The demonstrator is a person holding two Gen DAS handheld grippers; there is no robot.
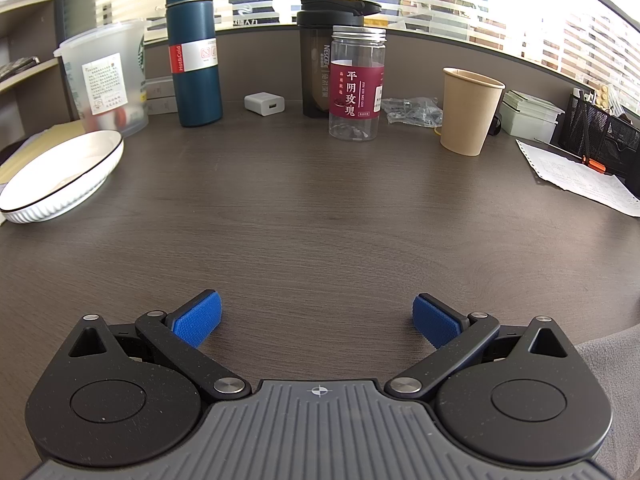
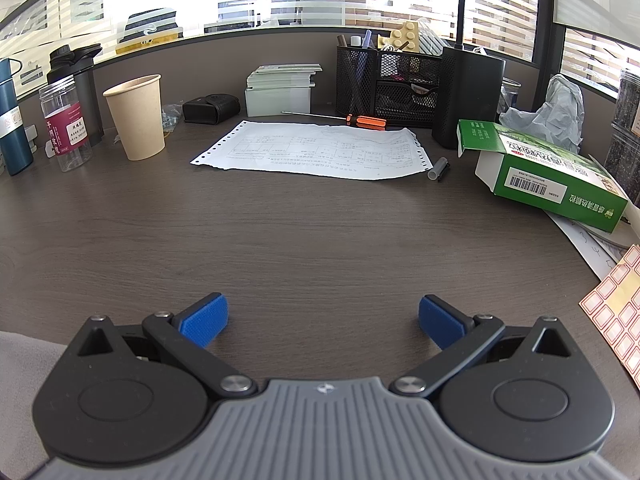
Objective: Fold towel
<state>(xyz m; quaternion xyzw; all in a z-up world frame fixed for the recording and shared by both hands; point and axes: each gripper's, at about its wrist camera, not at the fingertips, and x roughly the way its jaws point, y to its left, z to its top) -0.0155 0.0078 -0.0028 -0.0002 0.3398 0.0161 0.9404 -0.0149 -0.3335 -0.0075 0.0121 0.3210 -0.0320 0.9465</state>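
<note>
Blue ribbed pads face each other across a wide gap on both tools: the left gripper [image 1: 318,314] has its jaws spread wide with nothing between them, and the right gripper [image 2: 323,316] stands the same, jaws wide and empty, both low over the dark wood-grain counter [image 1: 304,220].

Grey cloth, the towel [image 1: 608,376], shows only as a soft edge at the lower right of the left wrist view and at the lower left of the right wrist view [image 2: 24,364], so it lies between the two grippers and close under them; neither pair of jaws touches it, and how it is laid cannot be told.

Farther out from the left gripper, a white ribbed dish [image 1: 60,178] sits at the left side, with a clear lidded plastic cup [image 1: 106,80] behind it. Along the back stand a teal flask [image 1: 196,48], a white charger block [image 1: 265,103], a clear jar with a maroon label [image 1: 357,84] just in front of a dark shaker bottle [image 1: 320,56], and a paper cup [image 1: 468,112].

Ahead of the right gripper lies a printed sheet [image 2: 312,150], an orange-handled screwdriver [image 2: 360,120] behind it, then a black mesh organiser [image 2: 384,80]. A green box [image 2: 548,176] rests tilted at the right.
</note>
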